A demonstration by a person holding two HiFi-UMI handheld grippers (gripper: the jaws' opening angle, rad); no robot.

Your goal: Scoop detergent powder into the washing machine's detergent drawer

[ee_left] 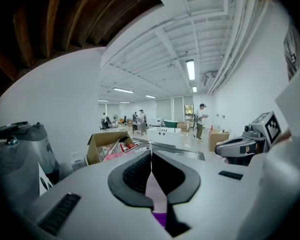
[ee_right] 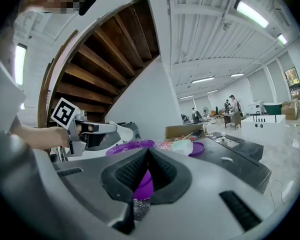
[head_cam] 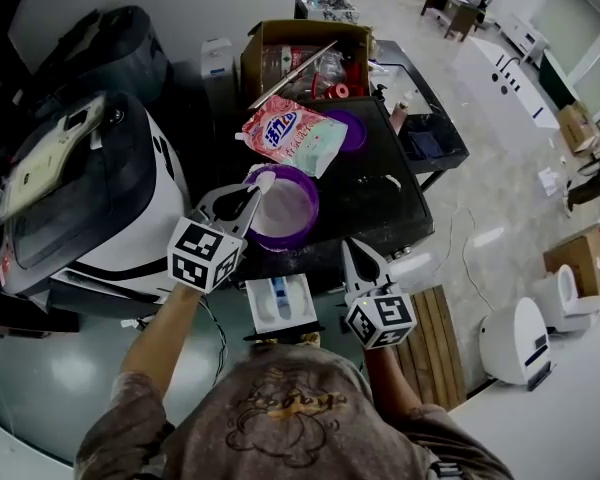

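A purple bowl (head_cam: 298, 230) of white powder stands at the near edge of the black table (head_cam: 380, 193). My left gripper (head_cam: 252, 190) is over the bowl's left rim, shut on the handle of a white scoop (head_cam: 264, 180); the handle (ee_left: 152, 189) shows pale between the jaws. The washing machine's white detergent drawer (head_cam: 302, 303) is pulled out just below the bowl. To the right of the drawer my right gripper (head_cam: 348, 245) is shut and holds nothing; its view looks at the bowl (ee_right: 130, 146) and the scoop (ee_right: 119, 132). A pink and green detergent bag (head_cam: 292, 135) lies behind the bowl.
A washing machine (head_cam: 100, 198) with a dark lid stands to the left. A purple lid (head_cam: 352, 128) lies beside the bag, and an open cardboard box (head_cam: 300, 53) sits at the back. A wooden pallet (head_cam: 442, 343) and white appliances (head_cam: 515, 338) are on the floor to the right.
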